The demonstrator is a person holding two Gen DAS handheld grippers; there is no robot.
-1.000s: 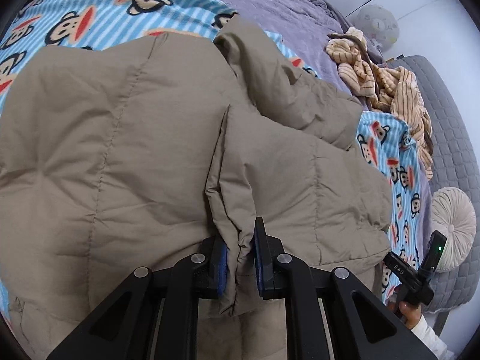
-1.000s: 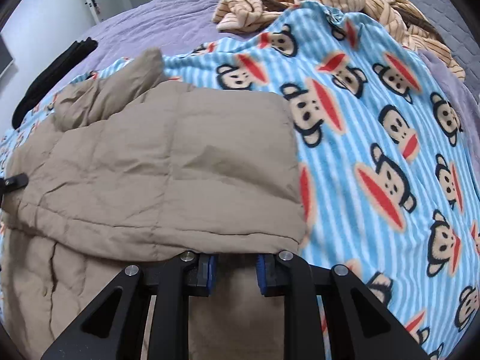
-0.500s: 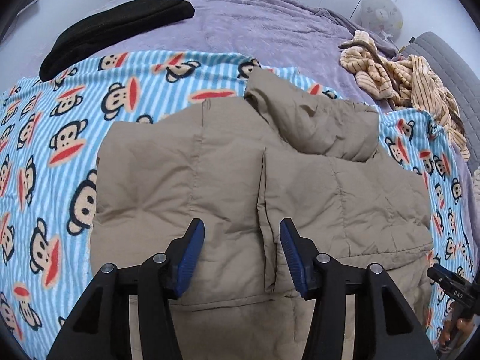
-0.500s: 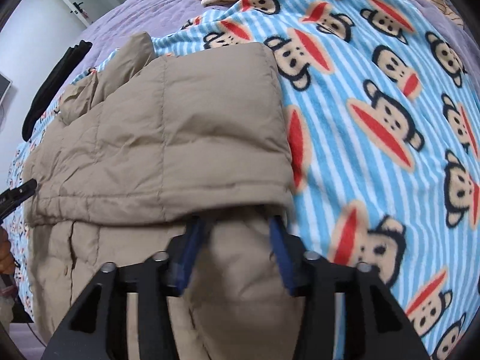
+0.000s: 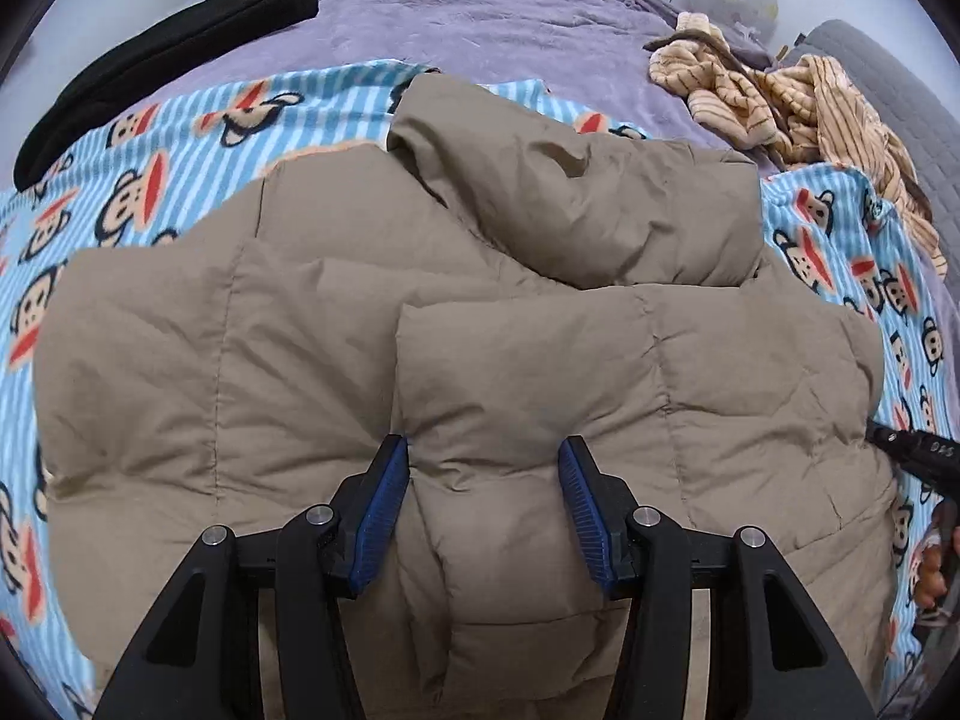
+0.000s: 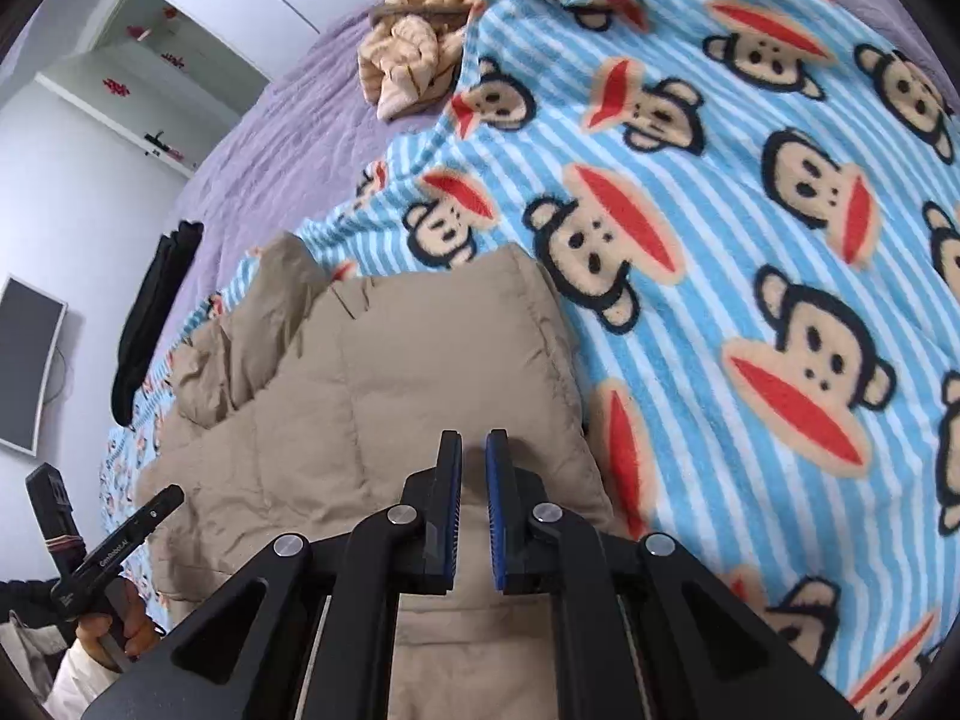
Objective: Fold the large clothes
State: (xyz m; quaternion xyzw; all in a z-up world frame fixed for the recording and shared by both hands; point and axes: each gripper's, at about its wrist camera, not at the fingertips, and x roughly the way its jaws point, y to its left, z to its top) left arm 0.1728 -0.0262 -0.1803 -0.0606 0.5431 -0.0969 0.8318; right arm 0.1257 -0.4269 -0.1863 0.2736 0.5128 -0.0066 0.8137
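Note:
A tan puffer jacket point(image 5: 300, 360) lies partly folded on a blue striped monkey-print blanket point(image 5: 180, 120), its hood or sleeve bunched at the far side. My left gripper point(image 5: 483, 444) hovers just over the near part of the jacket, open, its blue pads clear of the fabric. In the right wrist view the jacket point(image 6: 390, 372) has its folded edge beside the blanket point(image 6: 720, 240). My right gripper point(image 6: 474, 435) is at that edge; its jaws are closing to a narrow gap with a thin fold of tan fabric in it.
A striped beige garment point(image 5: 780, 96) is heaped at the far right on the purple bedspread point(image 5: 480, 18). A black garment point(image 5: 150, 60) lies far left. A grey padded headboard point(image 5: 900, 96) borders the right. A hand holds the other gripper point(image 6: 120, 534) low left.
My left gripper let go of the jacket fold, opened and drew back. My right gripper spread around the jacket's near edge, then closed on it and rolled.

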